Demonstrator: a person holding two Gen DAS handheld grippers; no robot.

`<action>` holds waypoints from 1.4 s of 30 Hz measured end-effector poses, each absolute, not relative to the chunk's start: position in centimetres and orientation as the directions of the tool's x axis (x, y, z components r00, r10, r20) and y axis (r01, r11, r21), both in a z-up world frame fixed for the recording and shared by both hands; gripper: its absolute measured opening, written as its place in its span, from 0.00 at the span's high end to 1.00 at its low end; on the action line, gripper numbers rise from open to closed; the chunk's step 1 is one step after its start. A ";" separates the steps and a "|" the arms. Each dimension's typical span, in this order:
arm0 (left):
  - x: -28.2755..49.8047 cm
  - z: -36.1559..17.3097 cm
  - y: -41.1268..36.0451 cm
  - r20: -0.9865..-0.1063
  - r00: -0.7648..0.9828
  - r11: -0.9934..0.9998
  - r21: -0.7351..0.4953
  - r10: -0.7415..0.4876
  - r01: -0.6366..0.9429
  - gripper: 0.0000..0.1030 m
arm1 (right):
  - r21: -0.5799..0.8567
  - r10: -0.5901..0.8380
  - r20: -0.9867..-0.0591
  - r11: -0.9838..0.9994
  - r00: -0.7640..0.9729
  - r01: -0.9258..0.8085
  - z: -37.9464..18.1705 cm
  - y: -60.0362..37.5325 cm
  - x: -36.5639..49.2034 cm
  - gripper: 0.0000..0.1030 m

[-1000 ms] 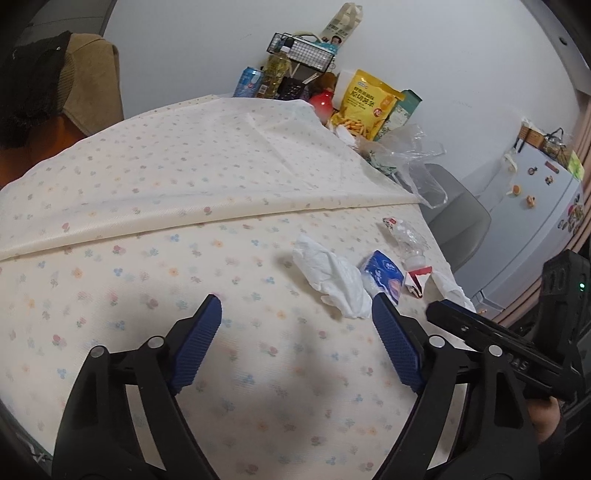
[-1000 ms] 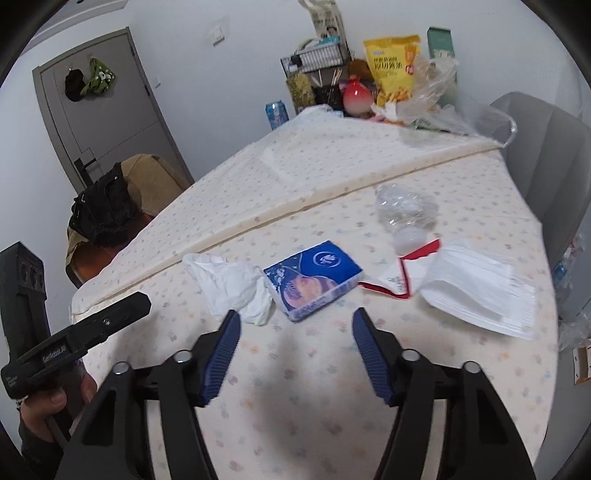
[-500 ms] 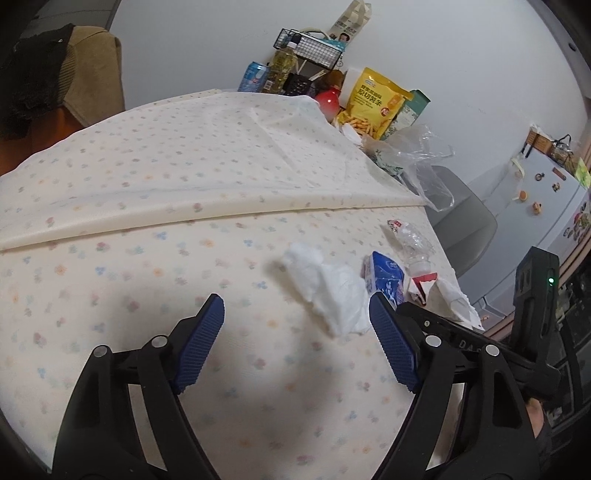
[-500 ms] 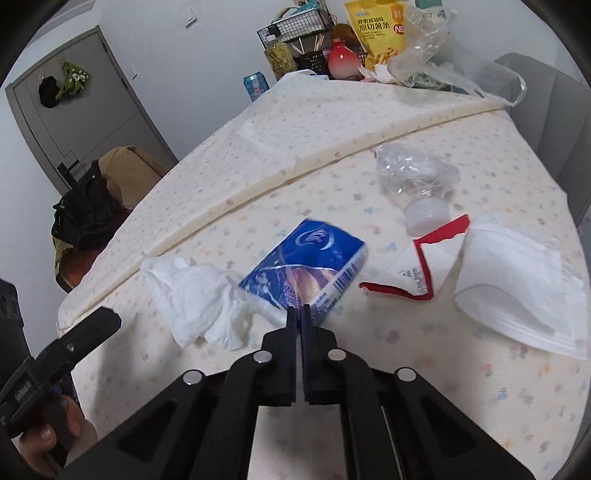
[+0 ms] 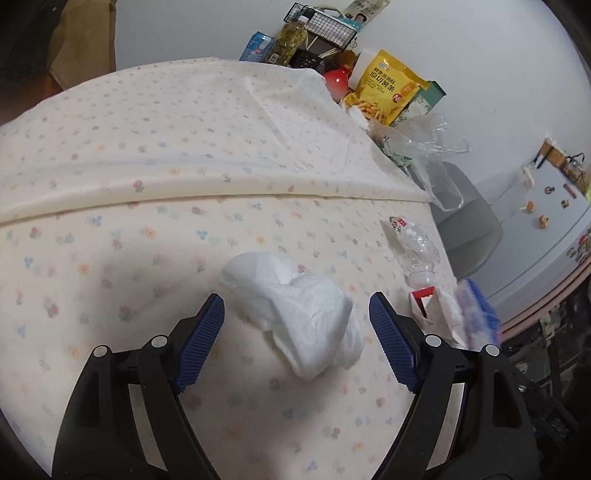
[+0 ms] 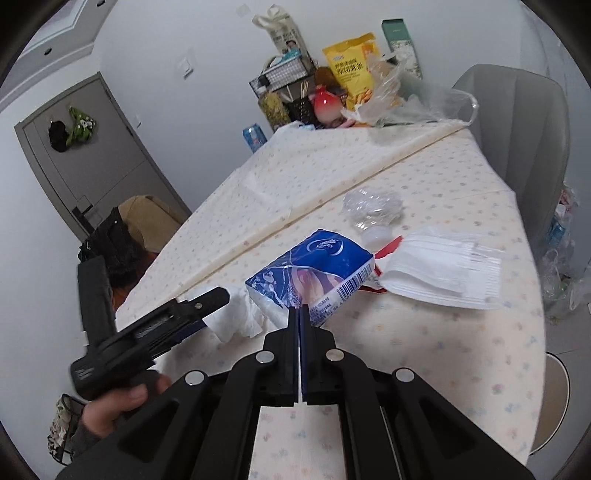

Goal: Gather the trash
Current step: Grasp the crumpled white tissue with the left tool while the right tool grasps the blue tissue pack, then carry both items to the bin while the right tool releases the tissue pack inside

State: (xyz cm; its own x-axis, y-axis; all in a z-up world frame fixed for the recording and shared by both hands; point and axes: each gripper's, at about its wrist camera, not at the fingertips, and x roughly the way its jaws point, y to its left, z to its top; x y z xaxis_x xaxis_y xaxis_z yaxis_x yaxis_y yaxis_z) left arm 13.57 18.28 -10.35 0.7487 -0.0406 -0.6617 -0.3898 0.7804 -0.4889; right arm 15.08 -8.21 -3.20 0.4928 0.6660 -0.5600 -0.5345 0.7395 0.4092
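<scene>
A crumpled white tissue [image 5: 303, 314] lies on the flowered tablecloth [image 5: 147, 229]. My left gripper [image 5: 295, 325] is open, with the tissue between its blue pads [image 5: 201, 328], and the pads stand apart from it. My right gripper [image 6: 299, 314] is shut on the plastic edge of a blue tissue pack [image 6: 317, 269], which hangs tilted above the cloth. In the left wrist view the tissue pack [image 5: 476, 306] is a blur at the right. A crushed clear bottle [image 6: 373, 206], a red-and-white wrapper [image 6: 388, 247] and a white face mask [image 6: 443, 269] lie beyond it.
At the table's far end stand a yellow snack bag [image 5: 388, 88], a wire basket [image 5: 321, 26], a blue can [image 6: 254, 137] and a loose clear plastic bag [image 5: 428, 147]. A grey chair [image 6: 517, 129] is at the right side. A hand [image 6: 110, 406] holds the left gripper.
My right gripper closed on the tissue pack's edge and lifted it off the cloth. My left gripper moved toward the white tissue, which now sits between its jaws.
</scene>
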 end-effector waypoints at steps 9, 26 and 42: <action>13.1 -9.2 16.1 -0.636 0.768 0.797 -0.503 -0.079 -0.335 0.90 | 0.416 0.658 -0.550 0.750 0.515 -0.513 -2.6 -11.4 14.2 0.99; 12.6 -3.6 7.7 -0.536 0.823 0.870 -0.479 -0.188 -0.114 0.90 | 0.428 0.598 -0.498 0.799 0.628 -0.422 -1.2 -19.9 13.6 0.99; 17.1 -3.1 -3.3 -0.561 0.772 0.908 -0.416 -0.297 0.047 0.90 | 0.461 0.486 -0.499 0.850 0.717 -0.255 -3.3 -31.0 14.6 0.99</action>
